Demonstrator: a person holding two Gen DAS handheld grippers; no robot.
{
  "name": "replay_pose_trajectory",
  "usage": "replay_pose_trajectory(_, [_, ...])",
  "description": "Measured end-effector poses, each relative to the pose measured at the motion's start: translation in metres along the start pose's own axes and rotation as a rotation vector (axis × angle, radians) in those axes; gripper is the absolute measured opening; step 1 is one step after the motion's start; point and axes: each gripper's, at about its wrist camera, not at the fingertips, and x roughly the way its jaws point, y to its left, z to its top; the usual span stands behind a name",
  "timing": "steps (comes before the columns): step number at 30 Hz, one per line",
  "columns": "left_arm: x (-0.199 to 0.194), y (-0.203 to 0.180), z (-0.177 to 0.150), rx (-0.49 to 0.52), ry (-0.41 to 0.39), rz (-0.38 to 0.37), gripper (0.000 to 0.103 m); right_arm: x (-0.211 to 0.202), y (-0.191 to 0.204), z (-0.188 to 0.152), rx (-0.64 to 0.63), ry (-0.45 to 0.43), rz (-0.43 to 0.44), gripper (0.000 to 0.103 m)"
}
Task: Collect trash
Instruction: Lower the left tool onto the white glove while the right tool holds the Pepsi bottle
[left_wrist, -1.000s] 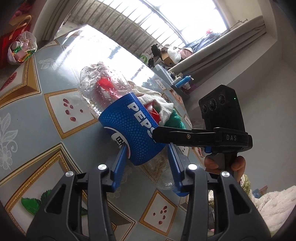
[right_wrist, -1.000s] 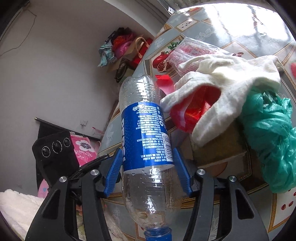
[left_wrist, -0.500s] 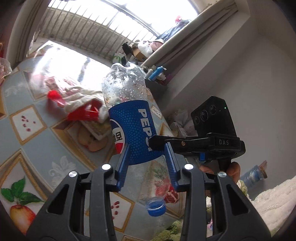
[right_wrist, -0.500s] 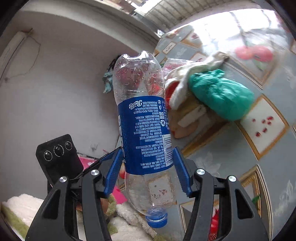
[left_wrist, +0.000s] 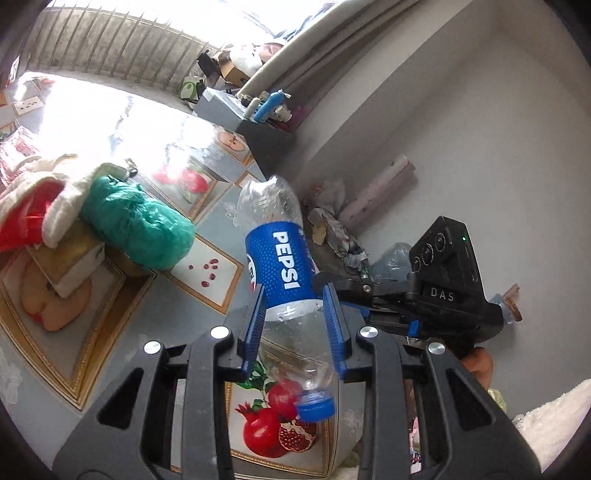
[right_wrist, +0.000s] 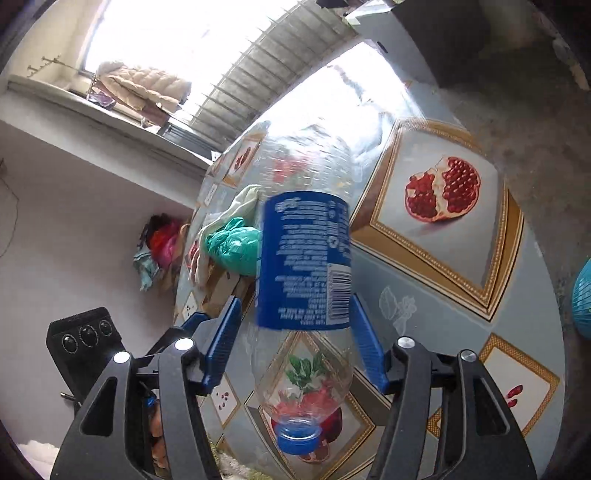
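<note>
The left gripper (left_wrist: 295, 325) is clamping the bottle (left_wrist: 284, 266), its jaws having just been narrowing onto the clear body below the blue label. The right gripper (right_wrist: 295, 343) has just been widening, jaws apart from the bottle (right_wrist: 303, 258) between them. Step in hand: handover, carrying the bottle above the glossy patterned table (left_wrist: 207, 280). Next: finding a bin. The thin, dented plastic is hanging cap-down.

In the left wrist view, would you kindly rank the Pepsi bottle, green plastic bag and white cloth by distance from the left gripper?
1. Pepsi bottle, between the left gripper's fingers.
2. Green plastic bag, on the table to the left.
3. White cloth, left beyond the bag.
</note>
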Motion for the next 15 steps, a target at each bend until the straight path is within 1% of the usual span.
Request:
replay_pose_trajectory(1, [-0.006, 0.004, 0.004, 0.004, -0.020, 0.026, 0.028, 0.000, 0.001, 0.000, -0.004, -0.015, -0.014, 0.071])
replay_pose_trajectory(2, [-0.013, 0.007, 0.006, 0.008, -0.036, 0.047, 0.028, 0.001, 0.002, 0.001, -0.014, -0.018, -0.028, 0.072])
replay_pose_trajectory(6, [-0.038, 0.023, 0.030, 0.032, -0.108, 0.163, 0.031, 0.015, 0.010, 0.004, -0.072, 0.015, -0.125, 0.077])
replay_pose_trajectory(8, [-0.043, 0.031, 0.049, 0.063, -0.123, 0.256, 0.031, 0.022, 0.013, 0.006, -0.094, 0.033, -0.152, 0.077])
replay_pose_trajectory(11, [-0.038, 0.047, 0.079, 0.073, -0.102, 0.355, 0.031, 0.031, 0.014, 0.006, -0.091, 0.053, -0.178, 0.077])
replay_pose_trajectory(15, [-0.027, 0.088, 0.120, 0.029, -0.084, 0.446, 0.031, 0.040, 0.012, 0.008, -0.066, 0.072, -0.177, 0.077])
